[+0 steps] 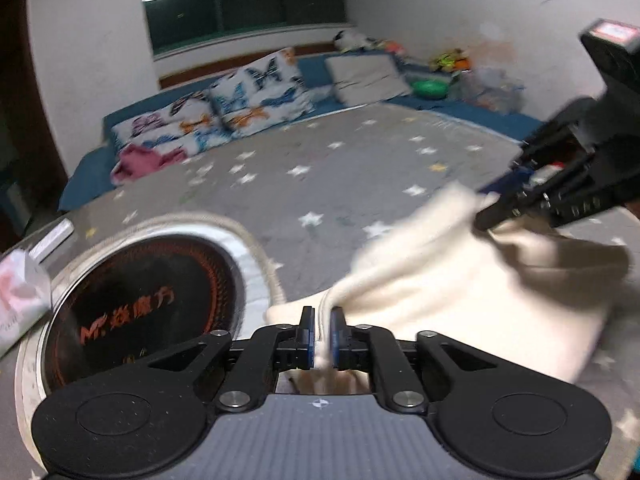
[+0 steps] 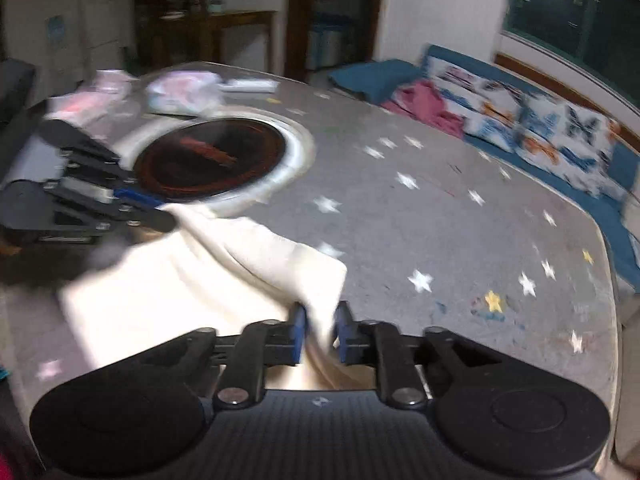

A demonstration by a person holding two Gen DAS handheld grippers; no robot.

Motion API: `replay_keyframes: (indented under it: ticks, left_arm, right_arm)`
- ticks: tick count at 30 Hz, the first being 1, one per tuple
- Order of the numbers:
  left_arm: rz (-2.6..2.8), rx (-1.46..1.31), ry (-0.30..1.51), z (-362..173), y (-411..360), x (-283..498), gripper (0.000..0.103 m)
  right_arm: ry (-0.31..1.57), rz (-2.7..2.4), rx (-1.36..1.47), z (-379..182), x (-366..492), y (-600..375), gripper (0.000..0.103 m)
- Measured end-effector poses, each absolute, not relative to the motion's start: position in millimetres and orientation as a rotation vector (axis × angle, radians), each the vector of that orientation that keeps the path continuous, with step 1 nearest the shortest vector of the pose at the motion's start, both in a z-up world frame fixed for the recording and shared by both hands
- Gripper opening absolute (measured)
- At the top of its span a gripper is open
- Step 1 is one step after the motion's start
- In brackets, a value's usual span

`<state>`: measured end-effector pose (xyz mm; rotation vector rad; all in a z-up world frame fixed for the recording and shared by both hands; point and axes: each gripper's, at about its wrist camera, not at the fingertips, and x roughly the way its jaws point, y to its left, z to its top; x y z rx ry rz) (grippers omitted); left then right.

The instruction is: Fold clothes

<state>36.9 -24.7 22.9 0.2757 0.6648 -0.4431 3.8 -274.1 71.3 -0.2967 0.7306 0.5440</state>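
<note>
Both hand-held grippers, left (image 1: 322, 332) and right (image 2: 320, 332), are pinched nearly closed on the cream cloth (image 1: 460, 280). I hold it by two edges, sagging just above the bench (image 1: 320, 184), probably to spread it for a fold.

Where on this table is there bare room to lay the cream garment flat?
Best patch: the star-print tablecloth between the round black cooktop and the butterfly cushions. The far corner by the cooktop is crowded with plastic bags. Both tools, left tool and right tool, grip the cream garment.
</note>
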Motion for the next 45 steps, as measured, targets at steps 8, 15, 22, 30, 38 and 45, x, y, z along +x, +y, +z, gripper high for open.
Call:
replay_keyframes:
  ticks: [8,15,22,30,38,45]
  left_arm:
    - [-0.315,0.227,0.649,27,-11,40,0.021]
    - [-0.478,0.1,0.667,43,-31,17,0.021]
    - [-0.455,0.121,0.737,22,-49,30,0.02]
    - [-0.447,0.134,0.715,27,-61,37,0.02]
    - [-0.434,0.109,0.709,28,-59,32,0.023]
    - [-0.457,0.079,0.679,40,-54,-2,0.023]
  right_arm:
    - [0.691,0.369,-0.174,41,3,-292,0.029]
    - [0.708,0.413,-0.089,34,-26,-300,0.017]
    - [0.717,0.384,-0.055,28,-20,-305,0.015]
    - [0.696,0.397,-0.022,37,-1,-294,0.016]
    - [0.735,0.368,-0.042,24,15,-287,0.015]
    - [0.686,0.4,-0.09,42,-45,-296,0.015]
